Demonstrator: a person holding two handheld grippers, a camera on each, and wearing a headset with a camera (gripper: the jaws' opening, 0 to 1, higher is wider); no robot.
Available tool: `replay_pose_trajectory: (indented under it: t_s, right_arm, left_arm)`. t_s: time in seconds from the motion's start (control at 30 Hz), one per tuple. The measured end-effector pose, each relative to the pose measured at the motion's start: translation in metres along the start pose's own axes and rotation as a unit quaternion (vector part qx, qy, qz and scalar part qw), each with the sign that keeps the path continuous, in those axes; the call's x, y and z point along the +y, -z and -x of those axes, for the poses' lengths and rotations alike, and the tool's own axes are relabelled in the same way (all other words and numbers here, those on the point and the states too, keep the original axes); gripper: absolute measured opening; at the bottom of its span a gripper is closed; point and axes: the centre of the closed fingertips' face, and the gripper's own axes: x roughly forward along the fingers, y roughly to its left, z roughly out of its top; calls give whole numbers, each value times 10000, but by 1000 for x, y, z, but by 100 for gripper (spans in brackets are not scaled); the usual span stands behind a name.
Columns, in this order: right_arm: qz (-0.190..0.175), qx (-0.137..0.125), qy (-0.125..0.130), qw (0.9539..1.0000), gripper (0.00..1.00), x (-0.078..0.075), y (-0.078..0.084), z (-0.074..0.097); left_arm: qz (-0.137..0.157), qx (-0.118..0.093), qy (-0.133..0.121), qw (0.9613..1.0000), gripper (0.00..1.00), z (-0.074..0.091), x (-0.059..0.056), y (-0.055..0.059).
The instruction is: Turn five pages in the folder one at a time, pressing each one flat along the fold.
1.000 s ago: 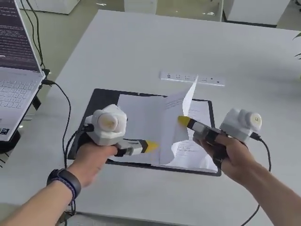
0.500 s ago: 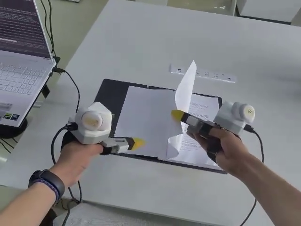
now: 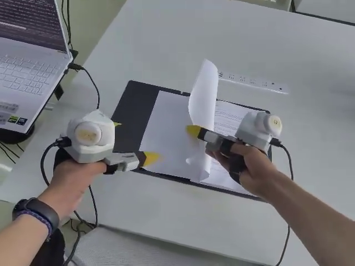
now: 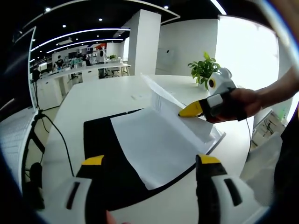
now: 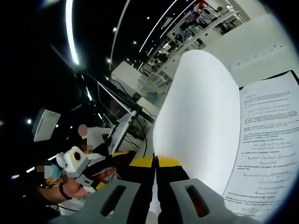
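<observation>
Black folder [image 3: 132,108] lies open near the front edge of the white worktop [image 3: 166,33]. One blank page [image 3: 203,88] stands curled upright over the fold, with a printed sheet [image 3: 230,119] exposed to its right. Page's lower edge is pinched in the closed right claw [image 3: 194,131]. Jaws of the left claw [image 4: 151,160] are spread wide and empty, at the folder's near edge.

Laptop [image 3: 28,55] at left, power strip [image 3: 252,82] behind.

Left gripper view adds an open office and a potted plant [image 4: 204,70]. Right gripper view resolves the sheet's text lines.

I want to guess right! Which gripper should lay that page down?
The right gripper: it is shut on the raised page. The left gripper is open, apart from it, by the near edge of the folder.
</observation>
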Motion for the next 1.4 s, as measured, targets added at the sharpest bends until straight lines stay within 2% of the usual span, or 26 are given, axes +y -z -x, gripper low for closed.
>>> replay_pose_trajectory:
  t_s: [0.2, 0.4, 0.47, 0.53, 0.7, 0.83, 1.03, 1.13, 1.2, 1.4]
  right_arm:
    - [-121, 146, -47, 9998, 0, 4, 8, -18]
    - [-182, 346, -84, 9992, 0, 8, 21, -39]
    - [-201, 425, -85, 9989, 0, 4, 25, -44]
    - [-226, 488, -79, 9985, 0, -7, 31, -54]
    - [-314, 641, -41, 9974, 0, -16, 38, -73]
    - [-577, 604, 66, 9965, 0, -27, 38, -85]
    - [-672, 688, 240, 9951, 0, -41, 46, -98]
    - [-556, 787, 345, 9947, 0, -46, 55, -103]
    - [-478, 964, 505, 9929, 0, -53, 65, -105]
    - [-458, 1077, 693, 9907, 6, -59, 78, -111]
  left_arm:
    - [38, -12, -68, 10000, 78, 10, 7, 4]
    - [111, -38, -125, 9999, 78, 21, 4, 6]
    - [113, -40, -141, 9998, 78, 23, 4, 6]
    - [137, -58, -146, 9998, 78, 25, 3, 5]
    - [172, -90, -158, 9997, 78, 28, 2, 4]
    - [176, -68, -109, 9998, 79, 28, -1, 6]
    - [237, -94, -110, 9996, 78, 28, -2, 8]
    - [249, -79, -103, 9996, 78, 27, -2, 9]
    - [265, -78, -99, 9996, 78, 27, -2, 9]
    - [252, -20, -92, 9996, 79, 26, -2, 11]
